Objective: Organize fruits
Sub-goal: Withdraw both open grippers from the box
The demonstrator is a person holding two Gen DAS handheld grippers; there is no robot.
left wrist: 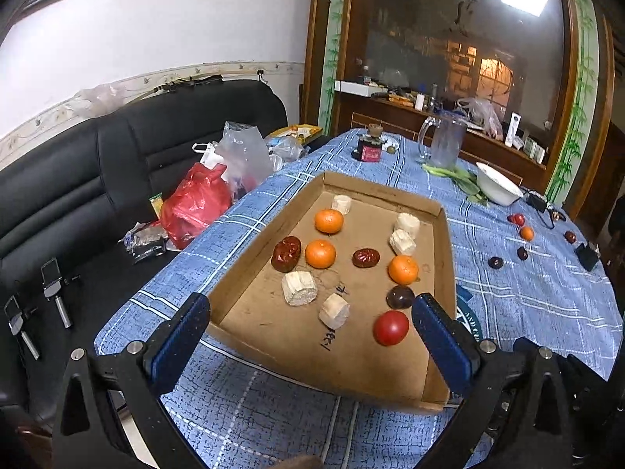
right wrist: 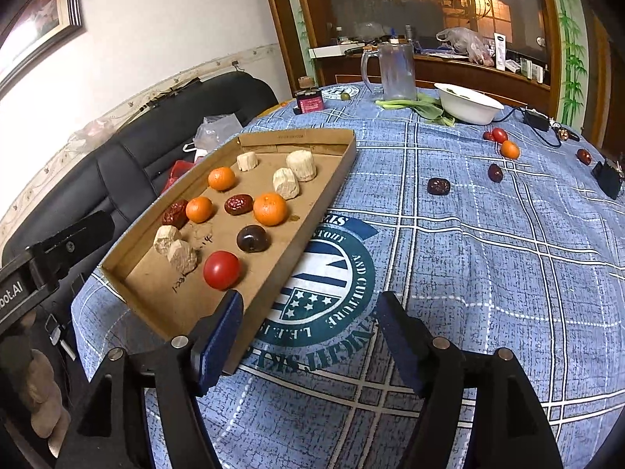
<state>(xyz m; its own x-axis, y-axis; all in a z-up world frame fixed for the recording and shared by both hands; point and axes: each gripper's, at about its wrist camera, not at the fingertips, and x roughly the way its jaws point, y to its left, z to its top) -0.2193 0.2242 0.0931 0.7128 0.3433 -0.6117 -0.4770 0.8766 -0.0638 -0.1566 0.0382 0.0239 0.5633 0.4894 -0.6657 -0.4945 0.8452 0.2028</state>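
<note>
A shallow cardboard tray (left wrist: 443,258) (right wrist: 312,211) on the blue checked tablecloth holds three oranges (left wrist: 320,254), red dates (left wrist: 287,254), pale chunks (left wrist: 299,288), a dark round fruit (left wrist: 400,297) and a red tomato (left wrist: 390,327) (right wrist: 221,269). Loose on the cloth to the right lie dates (right wrist: 438,186), a tomato (right wrist: 499,135) and an orange (right wrist: 509,149). My left gripper (left wrist: 312,324) is open and empty above the tray's near end. My right gripper (right wrist: 308,312) is open and empty at the tray's near right corner, over the cloth's round emblem.
A white bowl (right wrist: 468,103), greens (right wrist: 425,107), a clear jug (right wrist: 394,70) and a small red jar (right wrist: 308,99) stand at the table's far end. Black adapters and cables (right wrist: 607,178) lie far right. A black sofa (left wrist: 97,164) with bags is on the left.
</note>
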